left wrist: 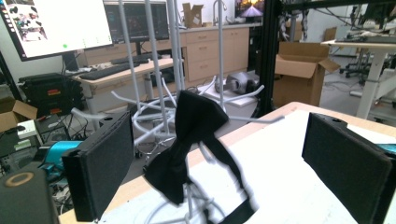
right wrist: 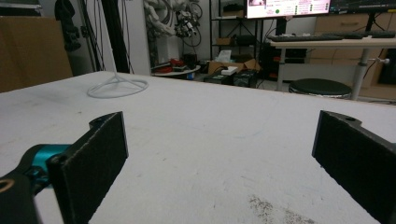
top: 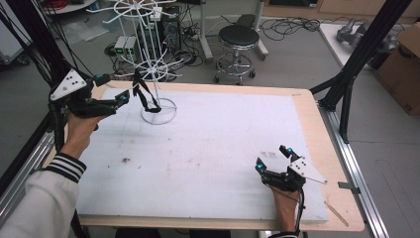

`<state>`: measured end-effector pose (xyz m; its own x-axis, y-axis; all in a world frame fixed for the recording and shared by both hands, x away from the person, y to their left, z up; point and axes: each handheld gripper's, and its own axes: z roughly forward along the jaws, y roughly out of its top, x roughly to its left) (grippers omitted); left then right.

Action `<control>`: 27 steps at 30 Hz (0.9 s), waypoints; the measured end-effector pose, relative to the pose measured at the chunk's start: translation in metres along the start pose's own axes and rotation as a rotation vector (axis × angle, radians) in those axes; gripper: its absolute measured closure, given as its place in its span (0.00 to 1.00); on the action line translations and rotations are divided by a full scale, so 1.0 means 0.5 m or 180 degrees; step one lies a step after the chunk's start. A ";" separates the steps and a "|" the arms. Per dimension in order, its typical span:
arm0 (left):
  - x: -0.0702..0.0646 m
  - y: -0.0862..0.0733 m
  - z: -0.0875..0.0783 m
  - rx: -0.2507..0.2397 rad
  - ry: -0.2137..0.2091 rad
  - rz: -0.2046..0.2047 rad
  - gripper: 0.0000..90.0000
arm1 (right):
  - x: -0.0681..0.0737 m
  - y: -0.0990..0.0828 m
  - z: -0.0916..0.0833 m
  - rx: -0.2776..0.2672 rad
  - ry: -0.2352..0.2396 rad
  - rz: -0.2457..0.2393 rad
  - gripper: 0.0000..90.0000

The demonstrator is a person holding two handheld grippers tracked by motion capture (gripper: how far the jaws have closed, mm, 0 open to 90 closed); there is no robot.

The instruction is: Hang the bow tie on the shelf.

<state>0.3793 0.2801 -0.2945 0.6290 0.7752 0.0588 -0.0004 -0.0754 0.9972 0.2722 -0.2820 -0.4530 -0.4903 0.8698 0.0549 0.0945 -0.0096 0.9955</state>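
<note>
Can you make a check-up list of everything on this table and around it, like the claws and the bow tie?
Surface: white mat on a wooden table, with a few dark smudges.
Job's things: black bow tie hangs on the white wire rack at the far left of the mat.
Clutter: nothing seen on the mat.
Claws: left claw open, jaws either side of the bow tie without touching it; right claw open, nothing in it, low over the mat's near right.
Cables: one trails from the right claw along the hand; a tangle lies on the floor behind the table.
Surroundings: stool, cardboard boxes, desks with monitors.
</note>
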 end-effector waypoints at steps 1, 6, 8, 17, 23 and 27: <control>0.000 -0.008 -0.008 -0.0010 -0.0022 -0.0021 0.11 | 0.000 0.000 0.000 0.0000 0.0000 0.0000 0.03; -0.021 -0.061 -0.040 -0.0008 -0.0086 0.0042 0.10 | 0.000 0.000 0.000 0.0000 0.0008 -0.0016 0.03; -0.034 -0.089 -0.054 -0.0002 -0.0120 0.0039 0.10 | 0.002 0.000 -0.001 0.0017 0.0015 0.0007 0.03; -0.078 -0.214 -0.088 -0.0090 -0.0075 -0.0120 0.10 | 0.002 0.000 -0.001 0.0015 0.0015 -0.0012 0.03; -0.098 -0.271 -0.092 0.0034 -0.0060 -0.0167 0.10 | 0.002 0.000 -0.001 0.0006 0.0007 -0.0024 0.03; -0.106 -0.302 -0.100 -0.0096 -0.0055 -0.0214 0.10 | 0.002 0.000 0.000 0.0005 0.0007 -0.0020 0.03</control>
<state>0.3073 0.2816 -0.4458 0.6417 0.7669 -0.0090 0.0192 -0.0044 0.9998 0.2715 -0.2812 -0.4528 -0.4928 0.8688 0.0489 0.0928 -0.0033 0.9957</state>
